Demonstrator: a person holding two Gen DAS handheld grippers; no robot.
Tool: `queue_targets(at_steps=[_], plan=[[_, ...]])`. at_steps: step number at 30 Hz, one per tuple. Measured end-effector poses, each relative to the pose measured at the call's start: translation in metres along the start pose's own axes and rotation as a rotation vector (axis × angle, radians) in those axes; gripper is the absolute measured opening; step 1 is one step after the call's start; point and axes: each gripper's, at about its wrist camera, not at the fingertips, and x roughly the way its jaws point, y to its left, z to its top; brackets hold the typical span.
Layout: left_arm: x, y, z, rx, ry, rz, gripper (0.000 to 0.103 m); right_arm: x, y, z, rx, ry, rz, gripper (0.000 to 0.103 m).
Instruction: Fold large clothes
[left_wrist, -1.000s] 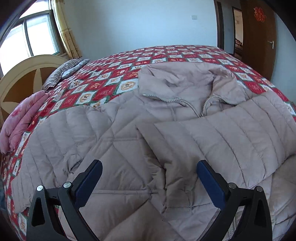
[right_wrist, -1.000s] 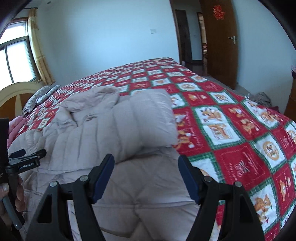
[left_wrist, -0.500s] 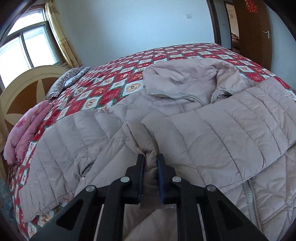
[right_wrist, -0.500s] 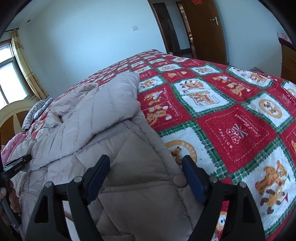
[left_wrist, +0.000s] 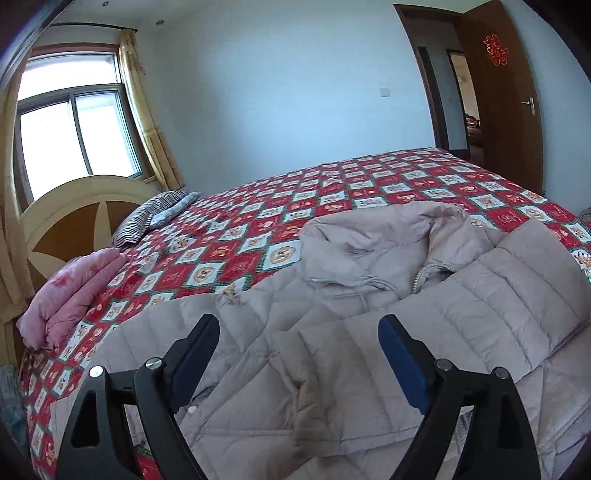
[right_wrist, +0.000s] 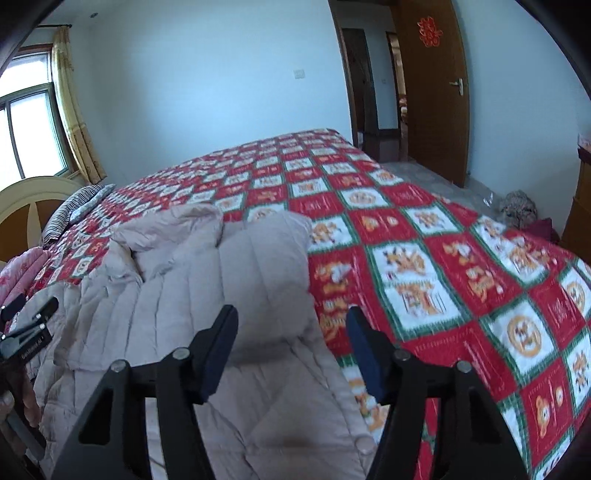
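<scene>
Beige puffer jacket (left_wrist: 332, 369) spread on quilt (left_wrist: 258, 229); left gripper (left_wrist: 295, 354), right gripper (right_wrist: 291, 347) above it, both spread apart, holding nothing.

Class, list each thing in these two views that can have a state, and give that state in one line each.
Left gripper: open, holding nothing.
Right gripper: open, holding nothing.
Padded coat: spread on the bed, unzipped at the collar, one sleeve folded across the front.
Pink blanket: folded, near the headboard.
Door: open.
Curtain: drawn aside.
</scene>
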Motion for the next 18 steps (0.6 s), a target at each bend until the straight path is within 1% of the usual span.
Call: queue_targets(at_steps=[1, 2, 3, 4, 6, 7, 8, 10, 12, 14, 18], plan=[[0.008, -0.004, 0.002, 0.0, 0.022, -0.021, 0.088, 0.009, 0.006, 0.008, -0.008, -0.006, 0.022, 0.064], [0.018, -0.009, 0.002, 0.006, 0.046, -0.025, 0.088, 0.02, 0.013, 0.014, -0.019, -0.002, 0.047, 0.064], [0.03, -0.014, 0.0, 0.015, 0.068, 0.002, 0.088, 0.029, 0.02, 0.016, -0.031, 0.0, 0.063, 0.064], [0.039, -0.018, -0.002, 0.021, 0.087, 0.012, 0.088, 0.041, 0.028, 0.018, -0.048, 0.003, 0.07, 0.064], [0.064, -0.023, -0.011, 0.043, 0.157, 0.037, 0.088, 0.066, 0.04, 0.016, -0.084, 0.037, 0.071, 0.064], [0.072, -0.025, -0.017, 0.04, 0.184, 0.04, 0.088, 0.077, 0.044, 0.012, -0.099, 0.058, 0.067, 0.064], [0.079, -0.023, -0.021, 0.029, 0.207, 0.027, 0.088, 0.089, 0.047, 0.007, -0.118, 0.093, 0.052, 0.064], [0.084, -0.02, -0.025, 0.001, 0.216, 0.006, 0.088, 0.106, 0.044, -0.004, -0.115, 0.148, 0.025, 0.064], [0.087, -0.019, -0.028, -0.01, 0.217, -0.011, 0.092, 0.119, 0.038, -0.016, -0.105, 0.186, 0.022, 0.064], [0.093, -0.02, -0.031, -0.022, 0.235, -0.019, 0.096, 0.121, 0.037, -0.02, -0.103, 0.19, 0.015, 0.064], [0.102, -0.019, -0.032, -0.04, 0.259, -0.027, 0.101, 0.124, 0.045, -0.025, -0.14, 0.201, -0.038, 0.064]])
